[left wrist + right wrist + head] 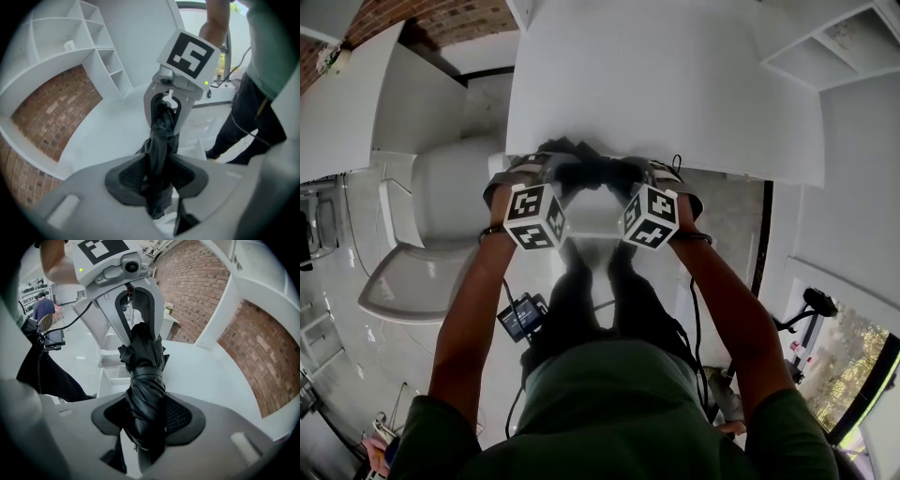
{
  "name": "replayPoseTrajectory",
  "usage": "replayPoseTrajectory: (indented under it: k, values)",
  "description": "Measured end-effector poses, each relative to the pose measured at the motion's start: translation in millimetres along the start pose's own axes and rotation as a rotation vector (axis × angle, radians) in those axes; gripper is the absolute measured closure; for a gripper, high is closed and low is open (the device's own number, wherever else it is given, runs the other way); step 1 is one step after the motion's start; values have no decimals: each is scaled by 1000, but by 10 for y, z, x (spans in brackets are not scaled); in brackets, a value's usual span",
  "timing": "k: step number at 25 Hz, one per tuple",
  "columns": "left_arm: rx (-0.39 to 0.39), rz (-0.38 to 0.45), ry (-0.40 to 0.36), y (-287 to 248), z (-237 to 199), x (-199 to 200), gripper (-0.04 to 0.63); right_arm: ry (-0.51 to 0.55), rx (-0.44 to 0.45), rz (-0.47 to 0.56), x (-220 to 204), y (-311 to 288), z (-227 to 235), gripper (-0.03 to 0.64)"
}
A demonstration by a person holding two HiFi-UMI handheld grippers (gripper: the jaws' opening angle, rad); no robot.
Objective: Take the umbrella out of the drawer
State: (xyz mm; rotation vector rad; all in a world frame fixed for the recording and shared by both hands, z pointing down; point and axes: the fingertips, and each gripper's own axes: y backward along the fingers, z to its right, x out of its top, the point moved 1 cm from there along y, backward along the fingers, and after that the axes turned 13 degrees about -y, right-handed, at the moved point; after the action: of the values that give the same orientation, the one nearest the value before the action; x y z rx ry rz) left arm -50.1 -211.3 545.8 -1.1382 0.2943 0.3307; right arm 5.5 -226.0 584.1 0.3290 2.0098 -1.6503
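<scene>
Both your grippers clamp one folded black umbrella, held in the air in front of you

Your forearms reach out together; left gripper [563,176] has its jaws partly closed, pads pressing on the umbrella's [594,174] thinner, crumpled fabric end; right gripper [628,176] stands wider, jaws pinched on the thicker rolled part just beside the strap; the two grippers face each other, and the umbrella runs straight from one to the other; it touches nothing but the jaws and is clear of the white drawer unit [110,367], whose open drawers show behind it in the right gripper view; white tabletop [675,103] lies just past the grippers; white chair [417,244] off to your left; brick wall [201,282] and white shelving [101,51] beyond.
</scene>
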Motion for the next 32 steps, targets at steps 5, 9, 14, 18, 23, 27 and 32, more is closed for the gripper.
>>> replayPoseTrajectory:
  k: [5,9,14,18,23,27,32]
  values:
    - [45,-2,-31,102,-231,139,468,18,-49,22,89,190,215,403]
    - [92,-7,-48,170,-476,258,468,42,-91,36,171,349,451,403]
    - [153,-19,-58,195,-778,358,466,74,-143,51,257,471,762,402]
    - [196,-26,-51,171,-1020,352,466,104,-177,56,344,482,1010,400]
    - [228,-36,-23,24,-1202,312,466,129,-183,38,338,393,1234,399]
    - [233,-45,0,-159,-1332,237,472,142,-181,8,290,231,1430,399]
    - [203,-63,35,-414,-1396,96,488,168,-167,-28,216,-13,1579,397]
